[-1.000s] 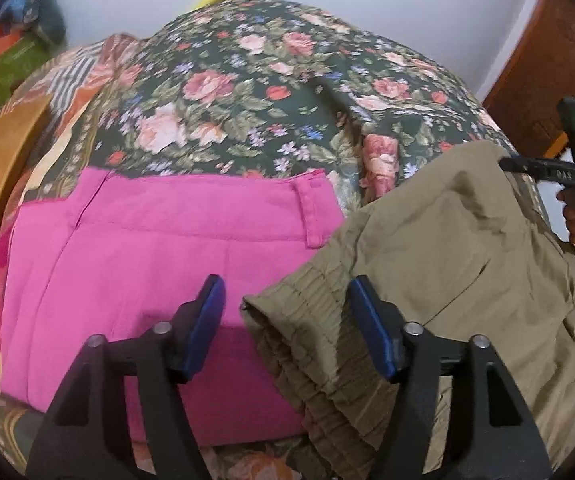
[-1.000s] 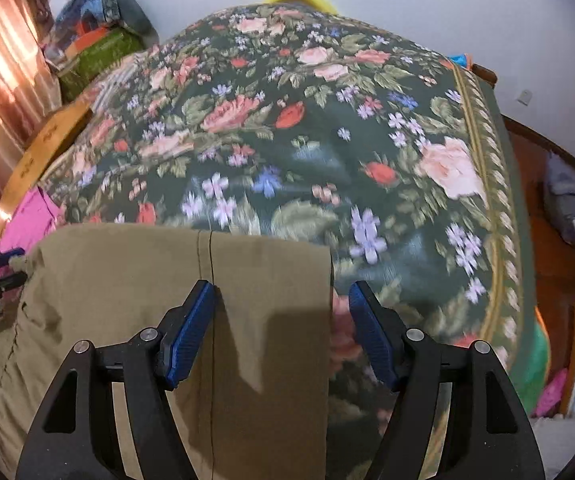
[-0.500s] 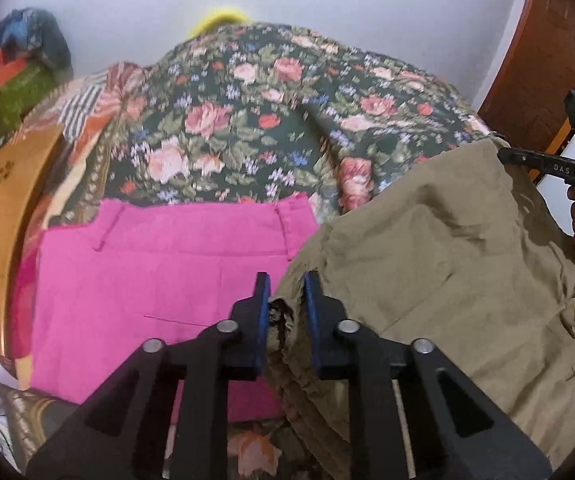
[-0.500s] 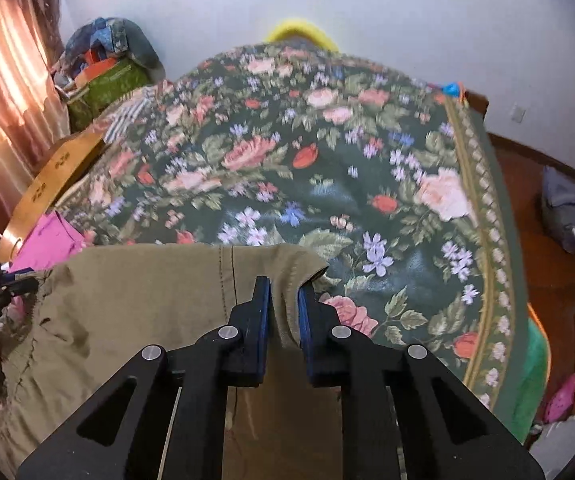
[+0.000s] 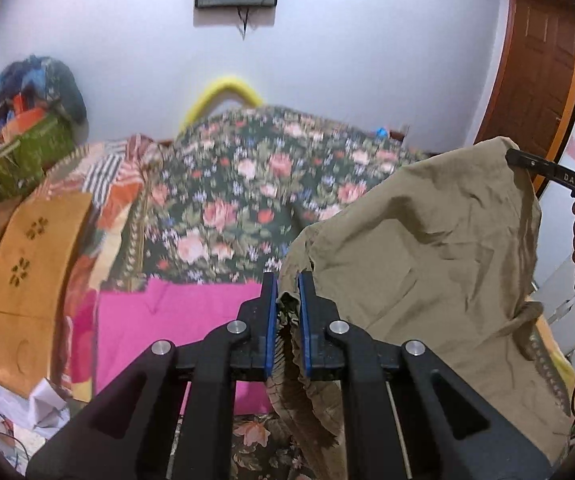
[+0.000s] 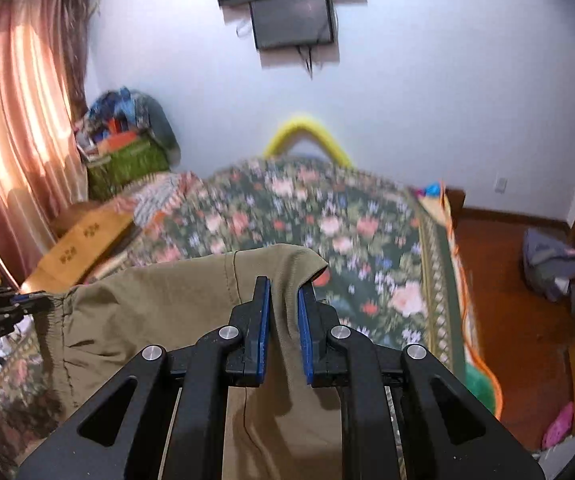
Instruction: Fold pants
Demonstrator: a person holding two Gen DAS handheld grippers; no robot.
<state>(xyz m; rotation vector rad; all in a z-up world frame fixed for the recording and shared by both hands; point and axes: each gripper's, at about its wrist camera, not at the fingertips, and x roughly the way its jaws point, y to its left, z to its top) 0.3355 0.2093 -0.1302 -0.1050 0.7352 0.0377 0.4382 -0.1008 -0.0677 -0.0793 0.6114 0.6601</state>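
Note:
The khaki pants hang lifted above the floral bed cover, stretched between both grippers. In the left wrist view my left gripper has its jaws closing on the gathered elastic waistband, and the blue pads press the cloth. The right gripper shows at the far right, holding the other top corner, with a hand behind it. In the right wrist view my right gripper is shut on the pants at a leg edge near the seam. The left gripper appears at the far left edge.
Pink pants lie flat on the bed under the left gripper. A wooden board borders the bed's left side, with a green bag behind. A grey bag sits on the wooden floor to the right. A curtain hangs left.
Both grippers went from open to shut on the khaki pants, then rose, lifting the cloth off the bed. The views tilted up, so the wall and screen now show.

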